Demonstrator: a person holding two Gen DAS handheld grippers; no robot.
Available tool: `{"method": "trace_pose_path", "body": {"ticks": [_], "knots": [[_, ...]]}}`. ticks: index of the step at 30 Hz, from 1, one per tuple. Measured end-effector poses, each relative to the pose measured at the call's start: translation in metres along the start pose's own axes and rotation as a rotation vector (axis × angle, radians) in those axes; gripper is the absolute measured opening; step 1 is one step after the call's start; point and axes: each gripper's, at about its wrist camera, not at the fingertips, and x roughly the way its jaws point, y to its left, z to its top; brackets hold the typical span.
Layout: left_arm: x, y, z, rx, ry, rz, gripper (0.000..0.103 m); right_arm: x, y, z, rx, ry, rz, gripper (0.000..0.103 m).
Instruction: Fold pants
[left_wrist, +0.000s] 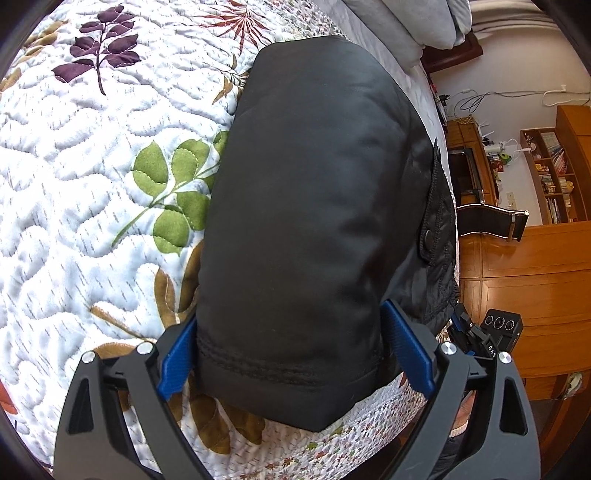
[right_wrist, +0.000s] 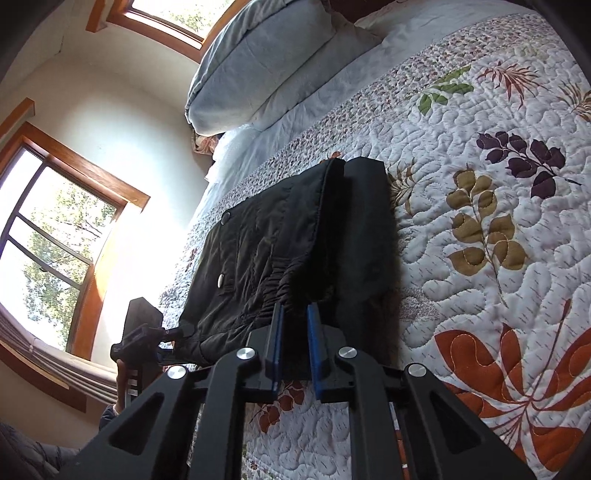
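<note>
Pants (left_wrist: 314, 221) on quilt (left_wrist: 92, 147): padded, soft, slick. Left gripper (left_wrist: 295, 354) spread wide, hem between fingers, pads apparently clear. Right gripper (right_wrist: 294, 343) clenched on waistband edge. Grab seams, not shell.

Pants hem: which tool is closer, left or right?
Left. The left tool straddles the hem, fingers open on either side. The right tool is shut on the gathered waistband, at the pants' other edge.

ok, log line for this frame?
task: fold pants | pants: folded on quilt | left gripper: open, straddling hem | right gripper: shut on waistband
</note>
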Motion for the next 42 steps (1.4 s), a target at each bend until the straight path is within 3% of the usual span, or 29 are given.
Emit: {"method": "trace_pose_path", "body": {"ticks": [4,10,14,15,16,18,22,24,26,29,32,34,37,42], "knots": [[-0.016,-0.002,-0.009,0.016,-0.034,0.046,0.091,-0.012,0.018,-0.002,-0.077,-0.026,-0.104,0.017],[-0.062,-0.042,-0.034,0.172,-0.219,0.248,0.092,-0.01,0.07,0.008,-0.197,-0.053,-0.059,0.017],[-0.073,-0.064,-0.046,0.243,-0.279,0.32,0.095,0.017,0.084,0.012,-0.243,-0.018,-0.119,0.018],[-0.074,-0.067,-0.048,0.247,-0.29,0.334,0.097,0.022,0.083,0.011,-0.243,-0.012,-0.141,0.02],[-0.073,-0.068,-0.051,0.249,-0.3,0.347,0.098,0.026,0.081,0.009,-0.24,-0.009,-0.166,0.036],[-0.072,-0.072,-0.057,0.255,-0.313,0.37,0.098,0.029,0.074,0.004,-0.224,-0.012,-0.19,0.051],[-0.063,-0.076,-0.069,0.293,-0.335,0.47,0.099,0.02,0.062,-0.008,-0.182,-0.022,-0.175,0.055],[-0.063,-0.074,-0.075,0.329,-0.324,0.489,0.099,0.014,0.058,-0.014,-0.182,-0.019,-0.193,0.059],[-0.059,-0.076,-0.079,0.356,-0.319,0.506,0.099,0.008,0.054,-0.018,-0.174,-0.021,-0.234,0.07],[-0.057,-0.08,-0.085,0.37,-0.316,0.503,0.099,-0.009,0.055,-0.024,-0.152,-0.042,-0.193,0.07],[-0.063,-0.084,-0.088,0.342,-0.326,0.472,0.099,-0.026,0.072,-0.03,-0.174,-0.072,-0.229,0.078],[-0.069,-0.09,-0.091,0.33,-0.345,0.457,0.099,-0.036,0.088,-0.036,-0.206,-0.099,-0.267,0.089],[-0.082,-0.103,-0.098,0.338,-0.392,0.48,0.099,-0.047,0.112,-0.044,-0.238,-0.132,-0.341,0.1],[-0.103,-0.127,-0.113,0.403,-0.476,0.557,0.099,-0.058,0.139,-0.054,-0.234,-0.16,-0.405,0.099]]}}
